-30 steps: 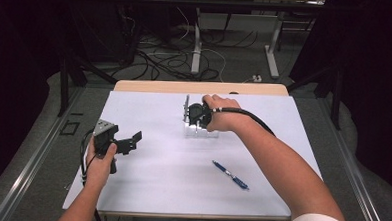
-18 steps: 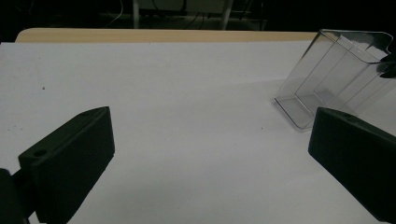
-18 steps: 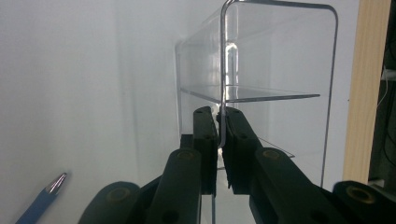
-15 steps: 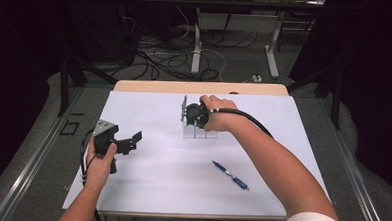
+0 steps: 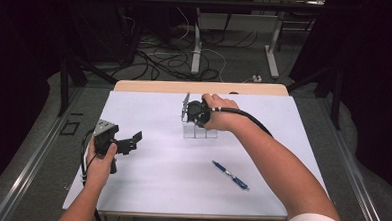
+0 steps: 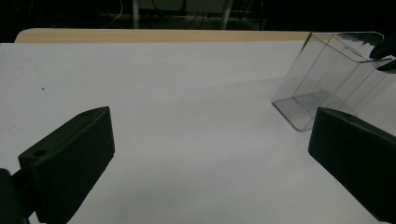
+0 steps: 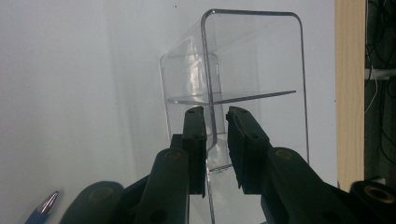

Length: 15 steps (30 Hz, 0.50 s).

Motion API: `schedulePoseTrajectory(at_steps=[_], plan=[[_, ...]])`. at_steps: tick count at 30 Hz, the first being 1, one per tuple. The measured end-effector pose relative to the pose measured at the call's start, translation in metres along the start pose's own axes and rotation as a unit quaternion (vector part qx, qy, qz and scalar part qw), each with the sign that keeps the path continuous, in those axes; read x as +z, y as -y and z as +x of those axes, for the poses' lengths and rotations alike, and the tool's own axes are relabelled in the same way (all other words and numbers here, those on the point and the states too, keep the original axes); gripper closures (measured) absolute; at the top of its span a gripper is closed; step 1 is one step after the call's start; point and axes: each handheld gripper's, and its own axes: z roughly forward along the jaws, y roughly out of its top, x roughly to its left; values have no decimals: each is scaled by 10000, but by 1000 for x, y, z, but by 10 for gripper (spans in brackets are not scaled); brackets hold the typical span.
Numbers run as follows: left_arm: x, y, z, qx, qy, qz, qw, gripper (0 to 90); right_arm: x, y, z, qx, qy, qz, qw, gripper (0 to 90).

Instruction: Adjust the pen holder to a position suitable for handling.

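Right gripper (image 7: 215,140) is straddling one wall of the clear acrylic organizer (image 7: 243,93), its jaws having just been opening, with a visible gap on each side of the wall. Left gripper (image 5: 132,140) is resting spread wide, near the left edge of the white table (image 5: 155,189), holding nothing. Count: two grippers, one organizer, one blue pen (image 5: 230,175). Compared with a second ago, the organizer is now standing flatter on the table at centre rear. Its open top is facing upward, and its long axis is running across the table. The pen is lying diagonally, well apart from the organizer.
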Motion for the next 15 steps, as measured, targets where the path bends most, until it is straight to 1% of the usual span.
schedulePoseTrajectory(at_steps=[1,2,3,5,6,7,9,10,11,12,13,14,15], plan=[[0,0,0,-12,1,-16,10000,4,0,0,0,0,0,0,10000,765],[0,0,0,-27,0,-27,10000,4,-1,0,0,69,-1,4,10000,756],[0,0,0,-26,-1,-21,10000,4,-1,1,-1,45,49,-6,10000,743],[0,0,0,-30,3,-18,10000,4,-3,1,-1,141,87,-52,9998,710],[1,0,0,-30,4,-16,10000,4,-3,1,-1,141,87,-52,9998,710],[0,0,0,10,1,20,10000,4,-4,1,-1,156,109,-54,9998,701],[1,0,0,17,3,23,10000,4,-6,2,-1,231,166,-75,9996,676],[1,0,0,21,1,25,10000,4,-8,3,-2,280,176,-32,9994,662],[1,0,0,21,2,24,10000,4,-10,4,-3,339,213,-70,9992,639],[1,0,0,18,2,22,10000,4,-10,4,-3,339,213,-70,9992,639],[0,0,0,11,1,22,10000,4,-11,5,-4,401,244,-105,9988,631],[0,0,0,7,2,22,10000,4,-15,7,-5,471,336,-131,9982,616],[0,0,0,8,1,24,10000,4,-15,7,-5,471,336,-131,9982,616]])
